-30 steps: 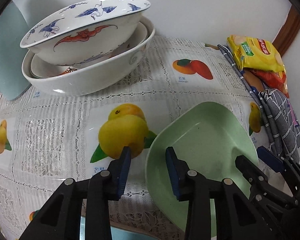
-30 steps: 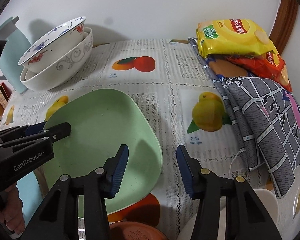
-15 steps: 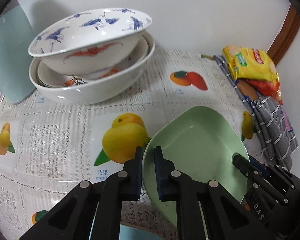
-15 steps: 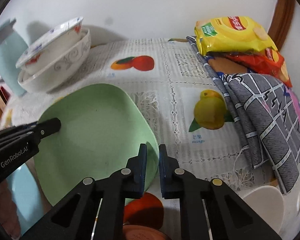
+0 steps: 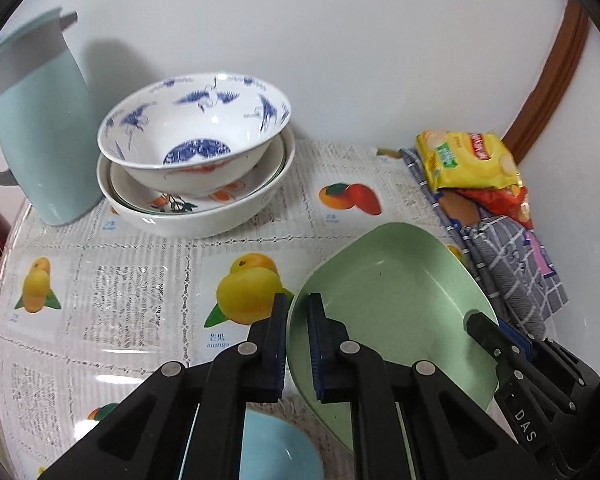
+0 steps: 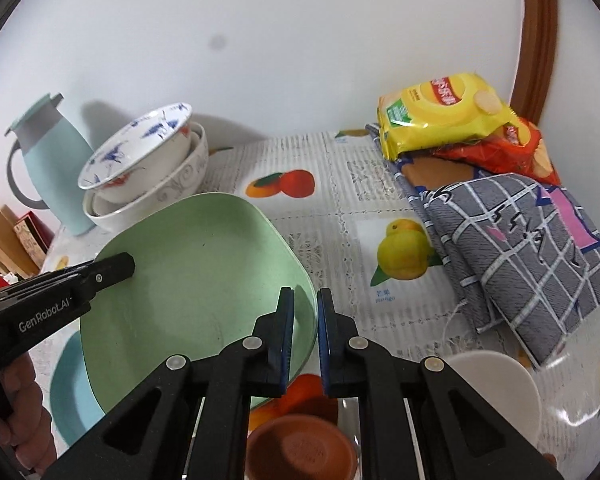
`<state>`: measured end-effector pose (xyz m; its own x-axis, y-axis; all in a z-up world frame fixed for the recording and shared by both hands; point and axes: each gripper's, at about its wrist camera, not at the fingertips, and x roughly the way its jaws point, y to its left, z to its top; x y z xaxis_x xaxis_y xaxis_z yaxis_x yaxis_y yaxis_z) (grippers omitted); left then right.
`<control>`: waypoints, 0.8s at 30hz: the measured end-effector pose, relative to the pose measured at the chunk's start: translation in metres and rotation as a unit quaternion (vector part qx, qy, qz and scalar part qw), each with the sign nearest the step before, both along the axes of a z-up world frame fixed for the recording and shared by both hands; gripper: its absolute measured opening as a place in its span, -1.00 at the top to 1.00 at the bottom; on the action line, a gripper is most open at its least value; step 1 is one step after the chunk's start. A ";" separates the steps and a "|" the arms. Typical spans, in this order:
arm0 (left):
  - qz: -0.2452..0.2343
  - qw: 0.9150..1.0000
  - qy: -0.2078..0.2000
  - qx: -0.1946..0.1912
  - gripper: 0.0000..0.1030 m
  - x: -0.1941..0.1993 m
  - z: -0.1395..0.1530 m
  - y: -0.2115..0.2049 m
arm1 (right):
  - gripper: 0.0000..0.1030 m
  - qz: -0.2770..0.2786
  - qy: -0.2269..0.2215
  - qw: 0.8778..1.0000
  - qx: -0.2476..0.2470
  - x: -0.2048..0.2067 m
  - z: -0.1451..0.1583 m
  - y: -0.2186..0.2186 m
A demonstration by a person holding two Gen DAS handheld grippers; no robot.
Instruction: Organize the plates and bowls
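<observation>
Both hand-held grippers are now clenching the green plate (image 5: 396, 300): the left hand-held gripper (image 5: 298, 344) is pinching the plate's left rim, and the right hand-held gripper (image 6: 305, 344) is pinching its opposite rim. A second ago both sets of jaws were standing apart on either side of those rims; they have just been closing, with the rim between them. Since then the plate has been rising off the table (image 5: 140, 280) and is now hanging tilted above it, in front of the bowl stack (image 5: 196, 164). A blue dish (image 6: 66, 392) is lying under the plate's near edge.

This probably means the pick-up is complete and the carry is starting, likely toward a stacking spot.

Both grippers are pointing steeply down and forward, toward the plate's middle. A hand (image 6: 22, 404) is gripping the left unit's handle.
</observation>
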<state>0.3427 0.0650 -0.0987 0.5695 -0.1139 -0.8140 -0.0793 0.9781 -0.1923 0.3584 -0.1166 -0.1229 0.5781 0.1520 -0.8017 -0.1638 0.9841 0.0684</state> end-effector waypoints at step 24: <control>0.006 0.999 -0.020 -0.027 0.81 -0.115 0.029 0.012 | 0.78 -0.007 -0.017 1.000 0.018 -0.108 0.047 0.000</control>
<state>0.2276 0.0774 -0.0699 0.6029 -0.1510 -0.7834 -0.0817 0.9651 -0.2490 0.2499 -0.1164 -0.0761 0.6064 0.1722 -0.7763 -0.1537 0.9832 0.0981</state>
